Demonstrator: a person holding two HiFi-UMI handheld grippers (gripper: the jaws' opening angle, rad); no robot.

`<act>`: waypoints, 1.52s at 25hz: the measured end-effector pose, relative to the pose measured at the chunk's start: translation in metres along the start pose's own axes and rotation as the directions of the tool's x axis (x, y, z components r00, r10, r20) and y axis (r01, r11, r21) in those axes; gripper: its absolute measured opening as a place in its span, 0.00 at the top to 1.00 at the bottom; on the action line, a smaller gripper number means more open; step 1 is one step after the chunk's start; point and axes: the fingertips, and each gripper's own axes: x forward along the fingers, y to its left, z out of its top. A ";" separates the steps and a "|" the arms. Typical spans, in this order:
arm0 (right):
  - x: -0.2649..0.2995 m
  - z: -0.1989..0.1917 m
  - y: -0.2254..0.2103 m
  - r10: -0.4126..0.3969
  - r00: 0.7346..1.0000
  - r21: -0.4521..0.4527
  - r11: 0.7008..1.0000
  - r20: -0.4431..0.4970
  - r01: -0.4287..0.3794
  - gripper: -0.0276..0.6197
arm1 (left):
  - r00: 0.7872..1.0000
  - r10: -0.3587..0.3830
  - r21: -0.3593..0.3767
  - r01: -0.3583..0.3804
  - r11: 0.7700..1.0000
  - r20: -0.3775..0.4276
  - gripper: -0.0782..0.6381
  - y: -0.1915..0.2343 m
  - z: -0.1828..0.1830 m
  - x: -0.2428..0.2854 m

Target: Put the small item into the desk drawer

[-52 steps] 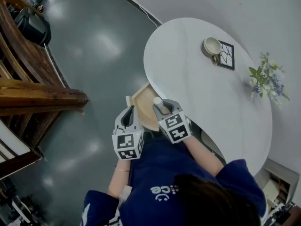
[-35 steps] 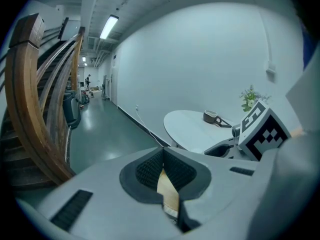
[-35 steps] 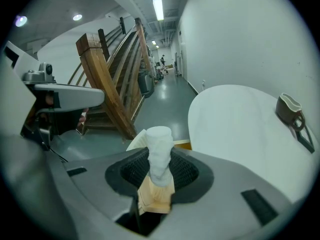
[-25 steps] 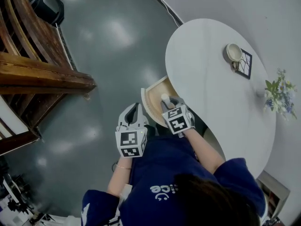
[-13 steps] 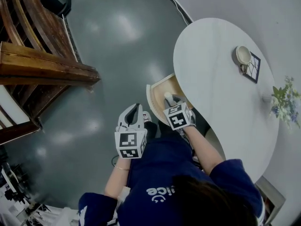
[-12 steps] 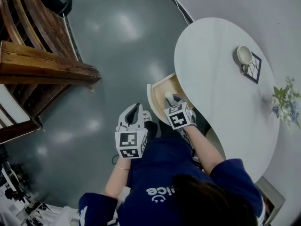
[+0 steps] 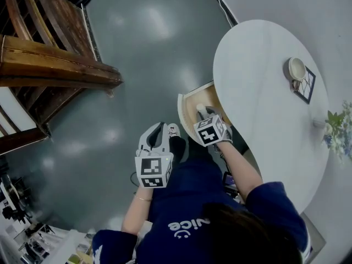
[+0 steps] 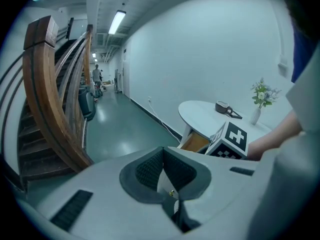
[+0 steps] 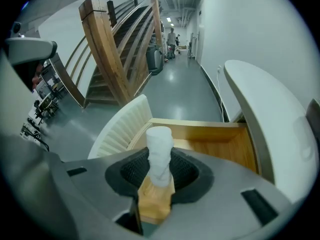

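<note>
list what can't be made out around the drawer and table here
Head view: drawer near end, covered by the right claw.
Right gripper view: white item lower end, buried inside the claw.
Head view: cup contents, too small.
Head view: flowers, cut off by the right edge.

I record a white oval surface [image 7: 258, 92] carrying a cup [image 7: 297, 69] at a dark mat's [image 7: 309, 88] edge and a flower vase [image 7: 335, 127].
</note>
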 end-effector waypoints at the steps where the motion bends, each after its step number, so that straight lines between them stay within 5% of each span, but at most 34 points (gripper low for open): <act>1: 0.004 -0.002 -0.001 0.000 1.000 -0.012 1.000 -0.009 0.000 0.76 | 1.000 0.007 -0.002 -0.007 1.000 -0.006 0.89 0.001 -0.003 -0.001; 18: 0.056 -0.020 -0.002 0.012 0.993 -0.110 0.994 -0.116 -0.025 0.76 | 0.996 0.053 -0.059 -0.057 0.997 -0.070 0.89 0.012 -0.027 -0.004; 38: 0.101 -0.038 -0.005 0.036 0.975 -0.100 0.993 -0.220 -0.060 0.76 | 0.986 0.092 -0.101 -0.106 0.989 -0.137 0.89 0.021 -0.055 -0.009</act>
